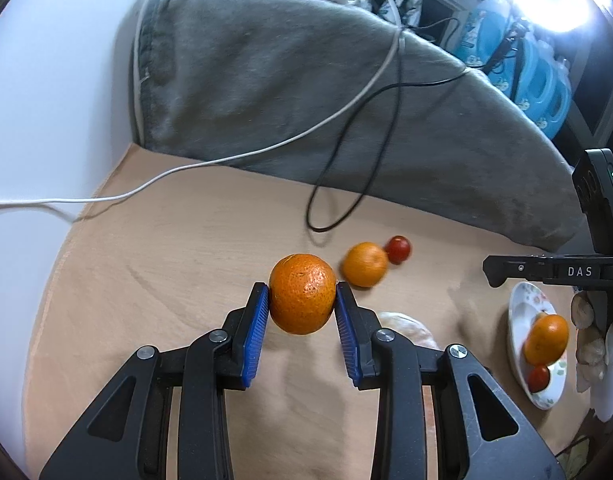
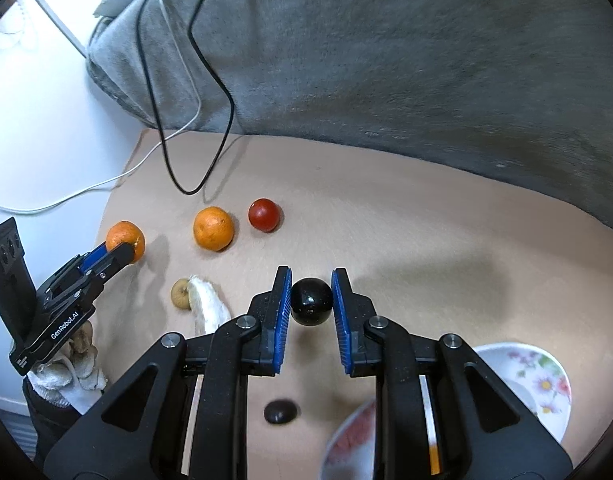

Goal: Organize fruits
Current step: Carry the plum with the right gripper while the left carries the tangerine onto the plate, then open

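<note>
My left gripper (image 1: 302, 300) is shut on a mandarin (image 1: 302, 294), held above the tan table; the same grip shows at the left of the right wrist view, left gripper (image 2: 122, 249) on the mandarin (image 2: 124, 240). My right gripper (image 2: 311, 295) is shut on a small glossy black fruit (image 2: 311, 301), lifted off the table. A second mandarin (image 2: 213, 228) and a red cherry tomato (image 2: 265, 215) lie side by side further back. A floral plate (image 1: 520, 332) at the right holds a mandarin (image 1: 545, 339) and a red tomato (image 1: 538, 378).
A peeled banana (image 2: 206, 306) and a small brown fruit (image 2: 179, 293) lie left of my right gripper; a dark fruit (image 2: 280, 411) lies below it. Another floral plate (image 2: 546, 380) sits at lower right. A grey cloth (image 1: 306, 92) with a black cable (image 2: 194, 120) and a white cable (image 1: 106, 198) bounds the back.
</note>
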